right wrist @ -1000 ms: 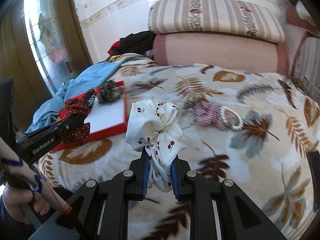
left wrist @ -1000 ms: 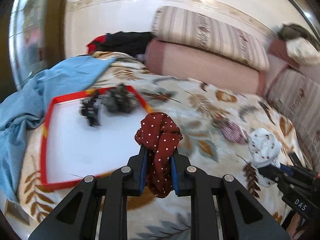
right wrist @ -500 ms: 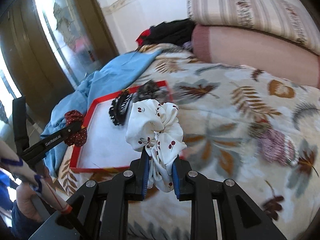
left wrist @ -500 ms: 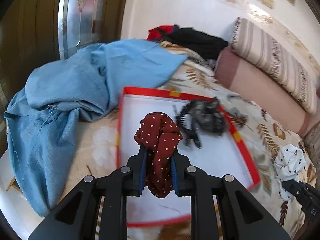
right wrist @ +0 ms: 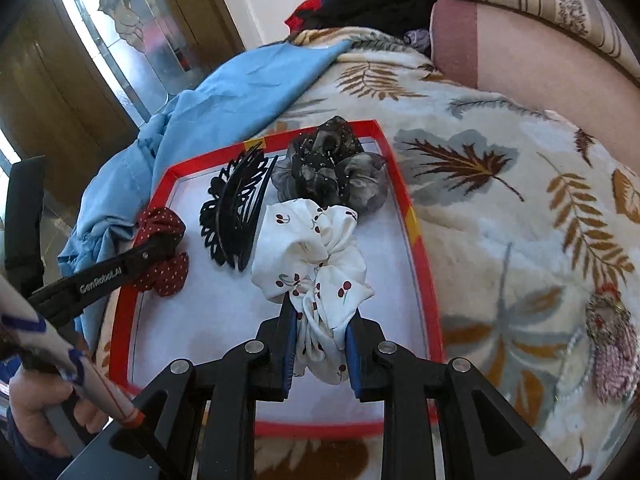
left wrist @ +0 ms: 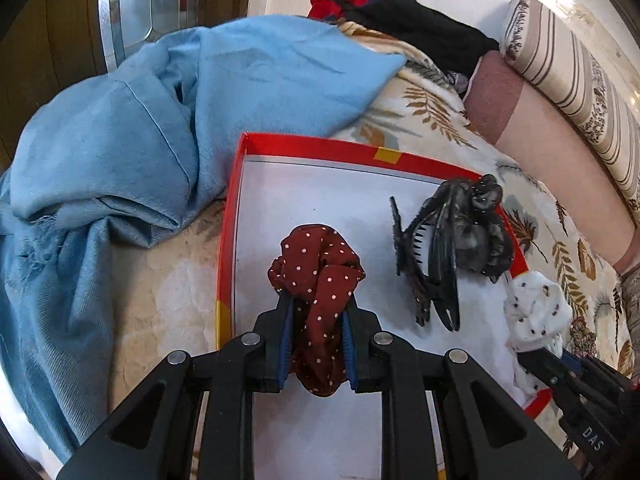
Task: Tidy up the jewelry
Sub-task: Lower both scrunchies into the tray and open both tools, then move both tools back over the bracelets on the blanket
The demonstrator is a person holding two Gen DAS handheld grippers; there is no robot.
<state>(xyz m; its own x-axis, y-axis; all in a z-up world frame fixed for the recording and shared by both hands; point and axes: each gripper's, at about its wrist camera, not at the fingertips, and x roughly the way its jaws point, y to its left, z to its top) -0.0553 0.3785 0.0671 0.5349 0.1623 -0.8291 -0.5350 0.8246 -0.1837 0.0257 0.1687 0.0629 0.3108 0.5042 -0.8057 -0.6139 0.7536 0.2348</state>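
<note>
Over the red tray (right wrist: 416, 224), the left gripper (left wrist: 318, 312) clamps the red scrunchie (left wrist: 316, 264); the right gripper (right wrist: 322, 320) clamps the white scrunchie (right wrist: 312, 252).

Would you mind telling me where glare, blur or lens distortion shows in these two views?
Left wrist view: glare blows out the striped pillow; fisheye bends the red tray. Right wrist view: the window is overexposed; the beaded piece at the edge is smeared.

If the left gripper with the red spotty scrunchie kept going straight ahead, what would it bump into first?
Probably the white floor of the red-rimmed tray. The left gripper points steeply down over it, with the red dotted scrunchie leading. The black hair claw lies off to the side, though depth is unclear.
</note>
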